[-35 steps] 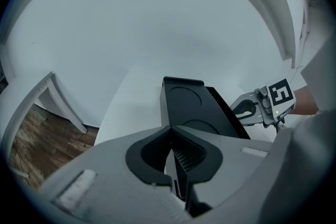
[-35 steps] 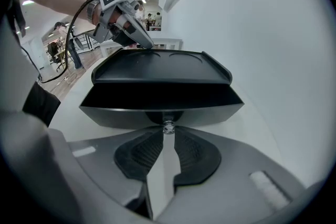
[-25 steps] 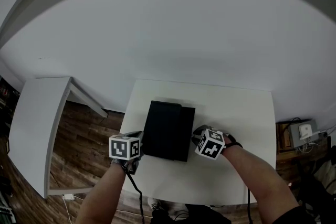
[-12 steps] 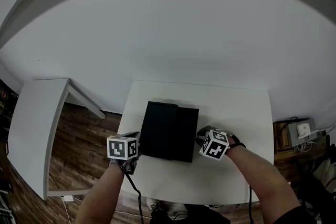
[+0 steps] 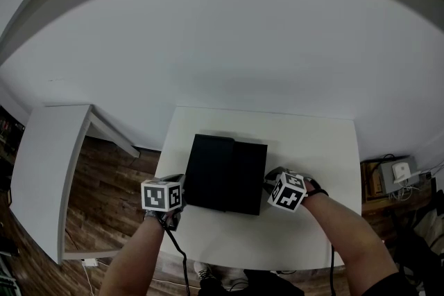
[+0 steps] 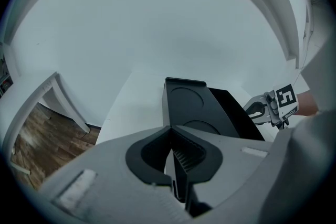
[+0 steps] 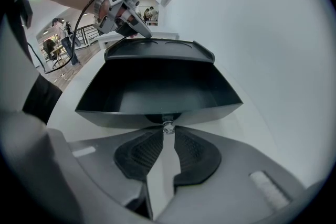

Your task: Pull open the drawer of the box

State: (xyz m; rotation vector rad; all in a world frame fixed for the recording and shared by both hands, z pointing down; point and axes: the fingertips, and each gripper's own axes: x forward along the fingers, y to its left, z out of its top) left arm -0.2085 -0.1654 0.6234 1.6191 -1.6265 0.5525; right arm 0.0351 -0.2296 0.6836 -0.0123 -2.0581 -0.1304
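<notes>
On white table (image 5: 312, 142), right gripper (image 7: 167, 135) pinches knob (image 7: 168, 125) of part-open drawer (image 7: 157, 93)

A white rectangular bench (image 5: 312, 149) stands before a pale wall, over a wooden floor (image 5: 104, 184). One thing lies directly on it: a black box (image 5: 215, 170), left of the middle and near the front edge. Its drawer (image 5: 254, 178) stands partway out toward the right.

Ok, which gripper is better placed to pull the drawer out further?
Right. The right gripper is shut on the knob of the drawer, which is partly out toward it. The left gripper is shut and empty by the opposite side of the box.
</notes>
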